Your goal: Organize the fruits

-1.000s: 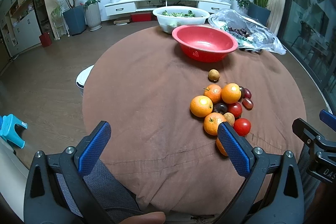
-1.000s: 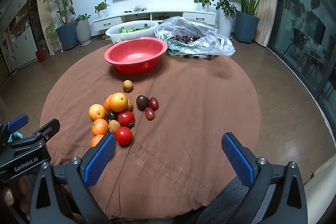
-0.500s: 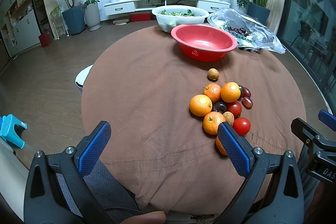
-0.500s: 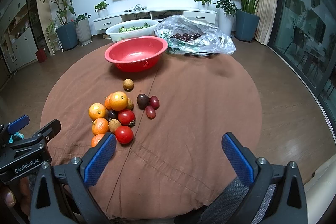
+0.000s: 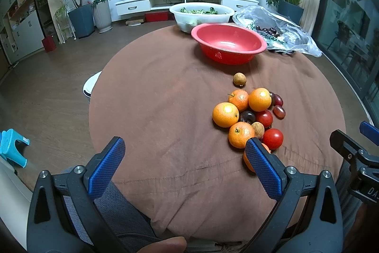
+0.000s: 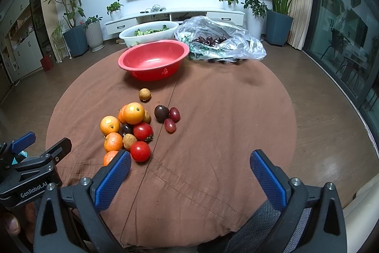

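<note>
Hovering at near table edge: left gripper [image 5: 184,166], right gripper [image 6: 189,168], both spread wide, empty; fruit pile [image 6: 129,129] before red bowl [image 6: 154,63].

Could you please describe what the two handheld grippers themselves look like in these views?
The left gripper and the right gripper look alike: black frames with triangular cut-outs and silver screws, each carrying two fingers faced with blue dimpled pads. In the right wrist view, the left unit's body bears white "GenRobot.AI" lettering. No cables show.
</note>
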The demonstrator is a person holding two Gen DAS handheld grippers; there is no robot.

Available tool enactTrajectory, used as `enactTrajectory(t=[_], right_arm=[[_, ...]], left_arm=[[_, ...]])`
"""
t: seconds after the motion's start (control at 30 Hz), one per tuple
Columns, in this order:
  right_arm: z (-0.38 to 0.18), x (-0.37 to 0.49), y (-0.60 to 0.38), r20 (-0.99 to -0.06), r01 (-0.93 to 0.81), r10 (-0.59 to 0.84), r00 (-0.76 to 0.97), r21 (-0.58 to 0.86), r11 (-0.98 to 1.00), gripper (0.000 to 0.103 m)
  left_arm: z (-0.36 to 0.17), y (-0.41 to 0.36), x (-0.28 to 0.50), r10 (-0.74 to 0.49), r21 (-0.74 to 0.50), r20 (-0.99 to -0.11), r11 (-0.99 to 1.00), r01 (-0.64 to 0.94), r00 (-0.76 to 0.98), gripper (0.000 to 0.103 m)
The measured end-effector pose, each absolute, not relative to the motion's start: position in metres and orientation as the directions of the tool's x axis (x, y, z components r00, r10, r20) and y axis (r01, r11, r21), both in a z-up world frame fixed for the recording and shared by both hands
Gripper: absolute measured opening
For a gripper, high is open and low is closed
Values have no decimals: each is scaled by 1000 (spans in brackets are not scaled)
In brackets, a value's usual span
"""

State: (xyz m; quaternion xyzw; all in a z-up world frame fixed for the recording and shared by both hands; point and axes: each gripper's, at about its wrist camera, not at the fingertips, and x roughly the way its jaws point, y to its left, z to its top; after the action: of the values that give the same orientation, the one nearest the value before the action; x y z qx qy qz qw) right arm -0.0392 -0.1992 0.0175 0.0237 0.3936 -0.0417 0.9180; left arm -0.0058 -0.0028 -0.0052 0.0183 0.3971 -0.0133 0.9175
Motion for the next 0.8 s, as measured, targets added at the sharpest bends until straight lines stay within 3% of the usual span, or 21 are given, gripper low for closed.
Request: enactTrajectory(t=[0.43,0.67,0.8], right_arm=[[8,-42,-195,-730,95,-49,681,22,995,103],[3,-47,-196,-729,98,-25,684,58,993,103],[3,-49,-204,-720,94,12,694,107,990,103]], left_arm=[[-12,1,-4,-50,-4,-724,998,69,688,103],[-26,1,-2,-289,-155,-700,954,255,653,103],[-46,-5,4,-236,-116,-794,963,241,560,103]])
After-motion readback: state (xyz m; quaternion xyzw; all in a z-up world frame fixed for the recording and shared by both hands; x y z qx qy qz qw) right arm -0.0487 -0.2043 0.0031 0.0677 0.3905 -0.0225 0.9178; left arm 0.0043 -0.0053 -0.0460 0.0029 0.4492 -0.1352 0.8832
